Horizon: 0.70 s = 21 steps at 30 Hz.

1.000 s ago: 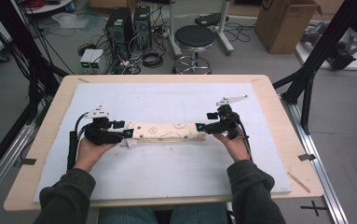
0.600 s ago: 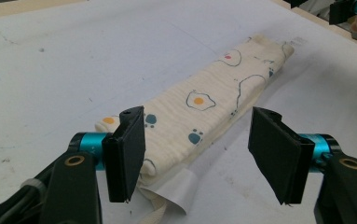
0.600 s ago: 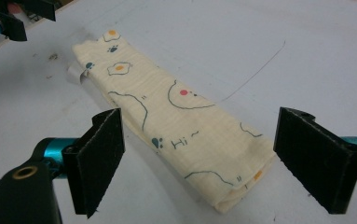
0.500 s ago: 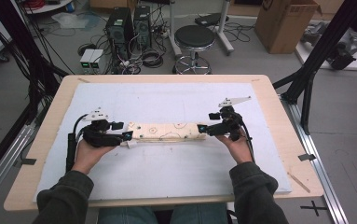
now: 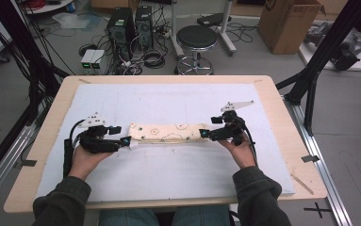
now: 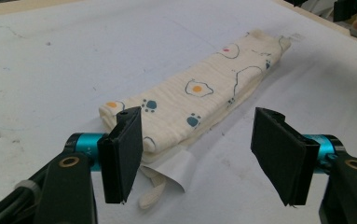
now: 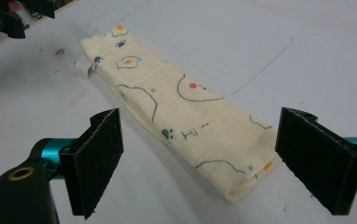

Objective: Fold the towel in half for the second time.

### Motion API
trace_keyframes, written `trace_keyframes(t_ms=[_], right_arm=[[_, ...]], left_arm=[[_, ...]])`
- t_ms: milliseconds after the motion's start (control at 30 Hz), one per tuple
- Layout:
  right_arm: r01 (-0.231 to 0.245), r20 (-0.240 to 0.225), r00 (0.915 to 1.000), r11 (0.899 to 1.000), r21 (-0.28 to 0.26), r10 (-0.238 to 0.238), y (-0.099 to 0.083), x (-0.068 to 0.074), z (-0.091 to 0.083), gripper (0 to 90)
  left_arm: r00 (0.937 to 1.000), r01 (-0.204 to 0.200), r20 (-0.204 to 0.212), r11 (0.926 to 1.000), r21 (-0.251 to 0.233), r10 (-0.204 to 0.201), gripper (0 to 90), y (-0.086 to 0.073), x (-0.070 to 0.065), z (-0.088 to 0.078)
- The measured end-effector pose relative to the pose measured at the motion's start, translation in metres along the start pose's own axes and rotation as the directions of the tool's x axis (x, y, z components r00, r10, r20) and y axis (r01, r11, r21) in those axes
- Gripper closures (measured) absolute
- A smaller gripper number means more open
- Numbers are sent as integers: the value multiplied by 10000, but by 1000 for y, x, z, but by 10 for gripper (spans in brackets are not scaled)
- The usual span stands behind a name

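Observation:
A cream cloth printed with fried eggs and paw marks lies folded into a long strip across the middle of the white mat. My left gripper is at its left end and stands open. In the left gripper view the cloth runs away from my gripper, one pad by its near corner, and a white label sticks out there. My right gripper is open at the right end. In the right gripper view the cloth's near end lies between the wide-open jaws of my gripper.
The white mat covers most of a wooden table. Behind the table on the floor are a round stool, computer towers with cables and a cardboard box. Black frame legs stand at both sides.
Both hands have drifted slightly toward the person's side of the table. The cloth lies where it was.

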State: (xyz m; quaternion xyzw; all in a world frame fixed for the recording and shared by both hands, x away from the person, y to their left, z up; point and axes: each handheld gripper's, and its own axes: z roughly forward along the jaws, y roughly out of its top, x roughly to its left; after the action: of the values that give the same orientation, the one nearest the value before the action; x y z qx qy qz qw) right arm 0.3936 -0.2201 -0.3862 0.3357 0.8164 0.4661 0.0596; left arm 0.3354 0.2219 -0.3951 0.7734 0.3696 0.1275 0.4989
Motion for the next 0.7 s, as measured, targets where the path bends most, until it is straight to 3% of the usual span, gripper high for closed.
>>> trace_keyframes(t_ms=[700], right_arm=[[101, -45, 9999, 9999, 44, -101, -8, 6, -7, 132]], left_arm=[[9999, -63, -80, 10000, -44, 63, 314, -9, -5, -12]])
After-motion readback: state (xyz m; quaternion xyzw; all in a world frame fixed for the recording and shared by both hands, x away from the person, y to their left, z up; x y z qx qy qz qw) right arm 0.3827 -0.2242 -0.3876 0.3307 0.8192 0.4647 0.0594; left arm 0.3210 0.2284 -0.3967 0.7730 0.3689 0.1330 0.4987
